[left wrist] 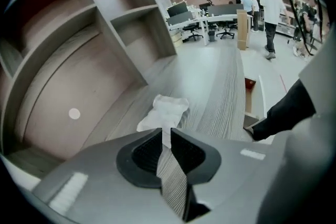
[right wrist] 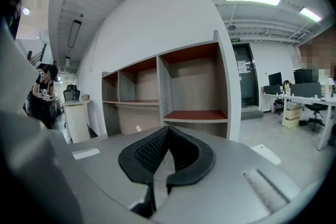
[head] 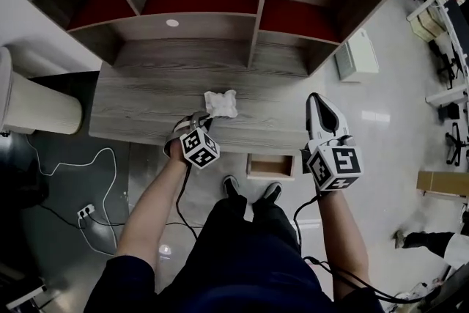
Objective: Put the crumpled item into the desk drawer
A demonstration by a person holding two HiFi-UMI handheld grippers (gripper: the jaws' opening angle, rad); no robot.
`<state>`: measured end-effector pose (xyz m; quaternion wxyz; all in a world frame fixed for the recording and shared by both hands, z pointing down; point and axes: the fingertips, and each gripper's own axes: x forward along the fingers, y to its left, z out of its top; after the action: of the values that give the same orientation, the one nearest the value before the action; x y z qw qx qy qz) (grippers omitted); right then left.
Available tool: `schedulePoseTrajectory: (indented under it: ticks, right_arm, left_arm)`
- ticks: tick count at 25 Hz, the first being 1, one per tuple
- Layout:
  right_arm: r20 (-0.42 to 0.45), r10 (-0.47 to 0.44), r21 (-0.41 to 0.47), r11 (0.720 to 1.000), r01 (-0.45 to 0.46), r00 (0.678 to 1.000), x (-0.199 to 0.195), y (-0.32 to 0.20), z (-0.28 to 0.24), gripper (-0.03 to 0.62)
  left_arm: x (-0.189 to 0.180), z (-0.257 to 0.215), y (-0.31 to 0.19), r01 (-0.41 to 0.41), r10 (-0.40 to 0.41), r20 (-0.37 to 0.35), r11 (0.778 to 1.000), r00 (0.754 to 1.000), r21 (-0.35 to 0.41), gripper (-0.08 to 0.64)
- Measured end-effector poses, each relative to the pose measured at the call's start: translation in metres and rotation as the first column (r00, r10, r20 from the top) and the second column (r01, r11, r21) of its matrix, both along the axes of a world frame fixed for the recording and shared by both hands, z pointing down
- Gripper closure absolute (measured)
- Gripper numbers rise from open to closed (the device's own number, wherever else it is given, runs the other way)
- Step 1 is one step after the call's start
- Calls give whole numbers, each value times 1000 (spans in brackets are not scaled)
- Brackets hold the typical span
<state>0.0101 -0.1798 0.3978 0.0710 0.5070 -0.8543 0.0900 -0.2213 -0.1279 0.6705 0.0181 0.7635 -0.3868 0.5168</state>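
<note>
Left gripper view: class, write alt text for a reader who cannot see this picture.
The left gripper, fingers almost together, points at a crumpled white tissue on a grey wood desk; its near edge shows in their slim gap. Shelves rise at left; an open drawer shows at right.

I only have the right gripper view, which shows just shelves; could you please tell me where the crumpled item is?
Observer: The crumpled white item lies on the desk, just ahead of the left gripper.
Operator: Is that gripper holding it?
Observer: It seems not; its jaws stand narrowly apart, with the item just beyond their tips.
Operator: And the drawer?
Observer: The drawer is pulled open under the desk's front edge, between the two grippers.
</note>
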Motion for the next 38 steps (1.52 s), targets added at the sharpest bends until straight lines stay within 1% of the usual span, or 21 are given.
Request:
schedulePoseTrajectory:
  ticks: [4,8,12,19,22,26,30,34,38]
  right_arm:
    - [5,26,-11,1000,-26,1000,16,-3,9,586]
    - [18,69,-35,997,-69,997,36,-4,20,586]
    - [27,91,-57,994,-89,996,44,-3,30,586]
    - [28,113,-67,992,-111,993,62,2,34,586]
    - [32,127,-72,990,-124,991,71,5,35,586]
    - [38,145,-92,986,-141,989,77,11,36,586]
    - [39,134,-94,987,-130,990,86,17,42,586]
    - [42,139,-93,986,-135,989,90,19,37,586]
    - [46,136,-88,987,-131,990,95,21,32,586]
  left_arm:
    - [3,19,-5,25,-27,-24,997,999,-67,522]
    - [10,31,-5,18,-19,-6,994,1000,-106,515]
    - [9,42,-7,51,-49,14,991,999,-125,515]
    - [9,53,-13,40,-31,94,994,995,-104,509]
    - [7,57,-16,48,-35,127,994,991,-95,511]
    - [7,55,-18,67,-58,112,994,992,-83,517]
    - [12,45,-21,68,-64,95,997,993,-42,543]
    - [23,35,-20,60,-59,71,998,996,-18,549]
    - [41,22,-16,46,-46,46,999,998,1,549]
